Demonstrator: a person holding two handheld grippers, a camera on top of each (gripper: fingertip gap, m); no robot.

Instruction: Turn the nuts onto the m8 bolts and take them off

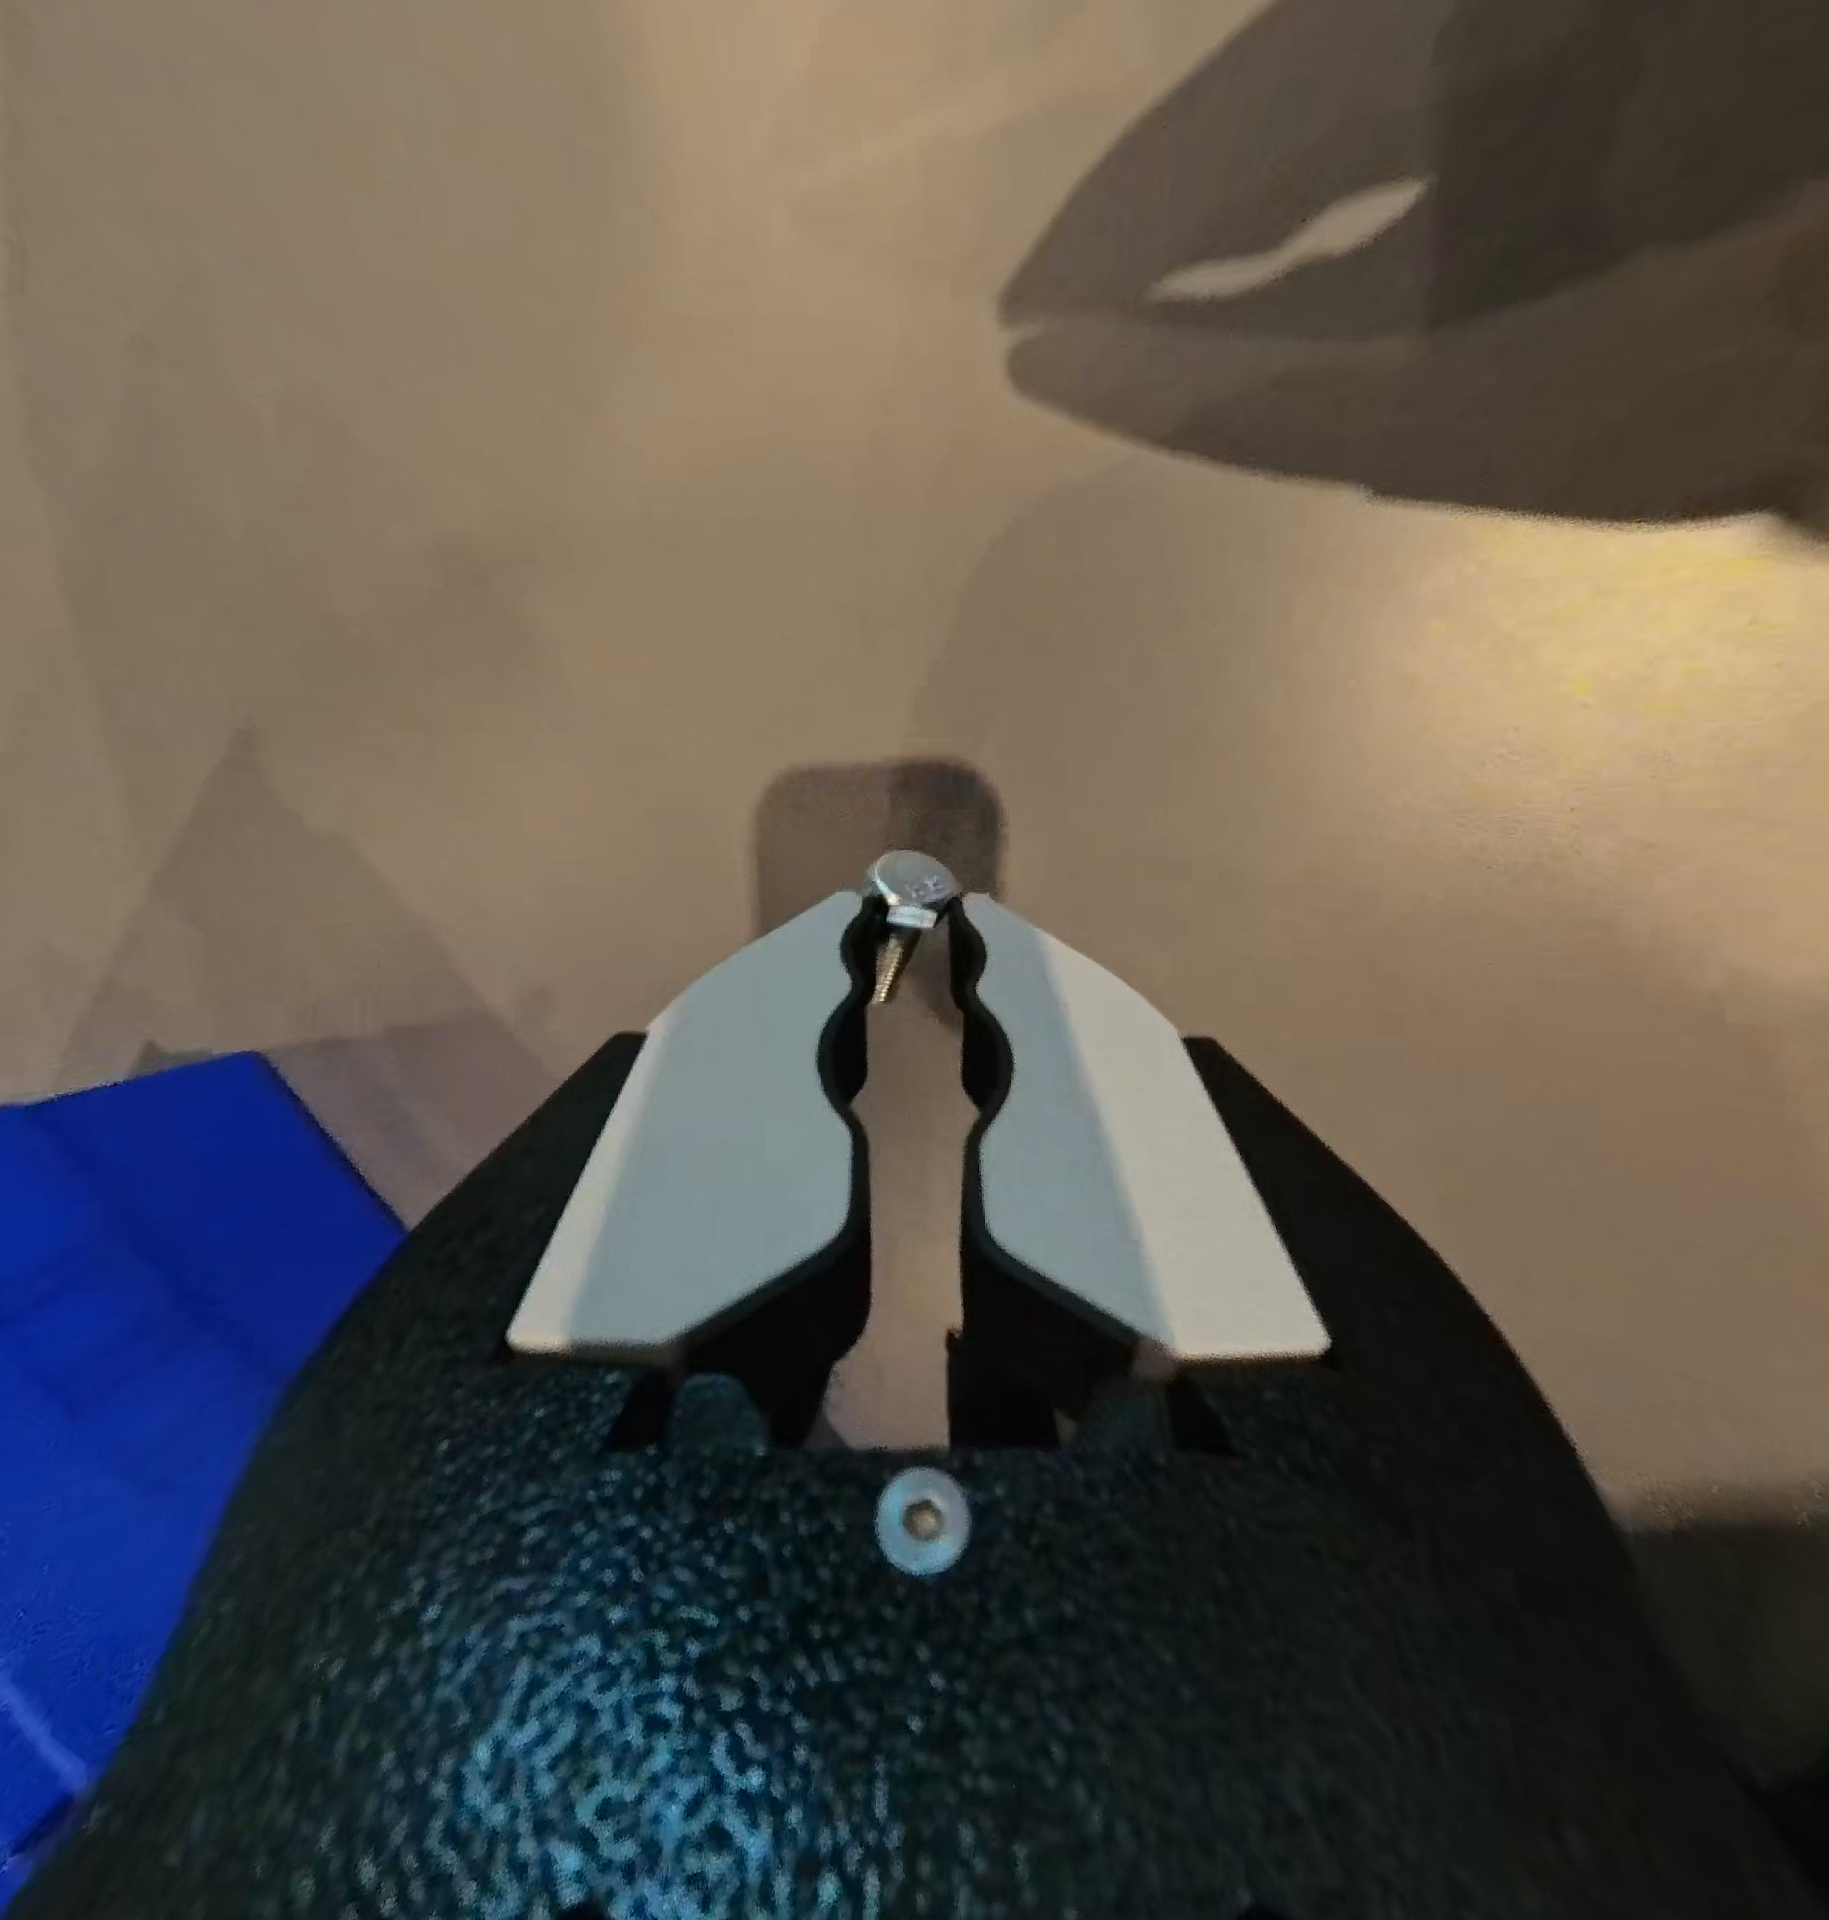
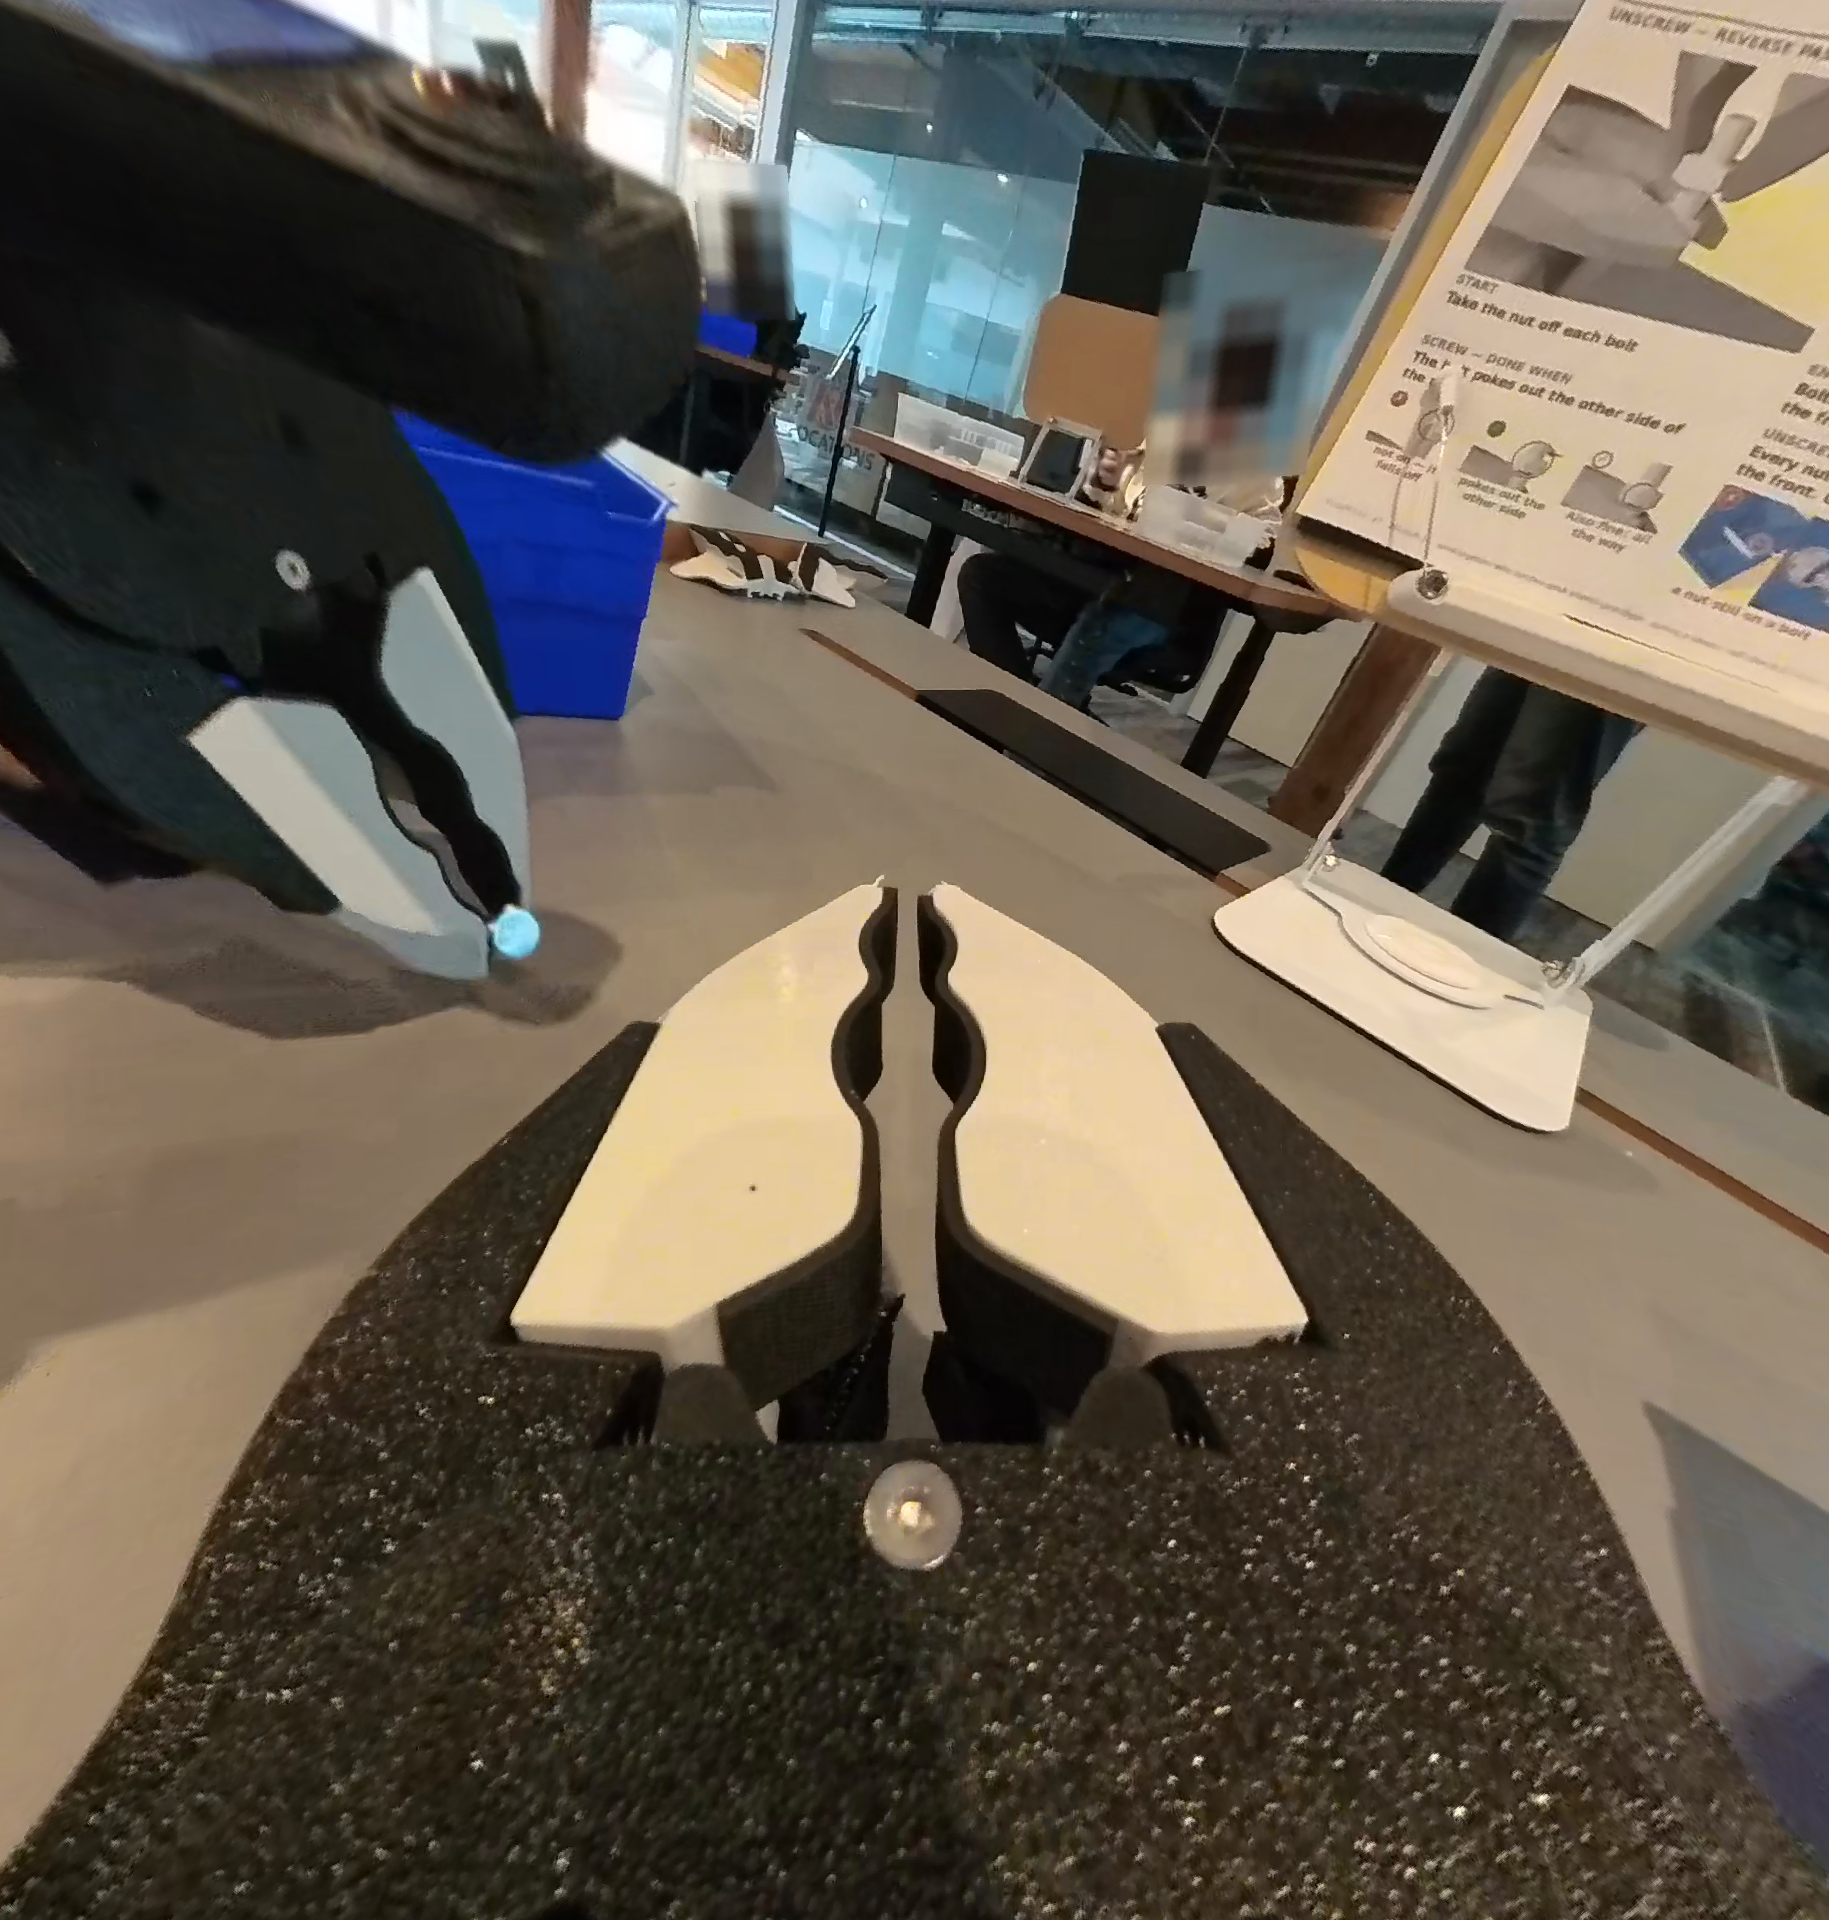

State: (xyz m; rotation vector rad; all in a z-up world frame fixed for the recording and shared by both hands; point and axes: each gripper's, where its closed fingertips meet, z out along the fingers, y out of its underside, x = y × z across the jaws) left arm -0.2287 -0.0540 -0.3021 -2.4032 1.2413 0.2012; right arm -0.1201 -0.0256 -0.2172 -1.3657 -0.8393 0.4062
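Silver bolt (image 1: 908, 891) pinched in left claw (image 1: 908, 909), frame centre, over the bench (image 1: 474, 520).
Right claw (image 2: 910, 896) nearly shut, empty.

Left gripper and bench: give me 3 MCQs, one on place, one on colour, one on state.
1. Where is the bolt?
A. at the left gripper's fingertips
B. in the bin
C. on the white stand

2. What colour is the bin?
A. red
B. blue
C. green

3. How does the right gripper stand?
A. wide open
B. clamped on a bolt
C. nearly shut, holding nothing

Key: 1 A, the bolt's head sits between the left tips. 2 B, the bin behind the left gripper is blue. 3 C, only a thin slit between its fingers.
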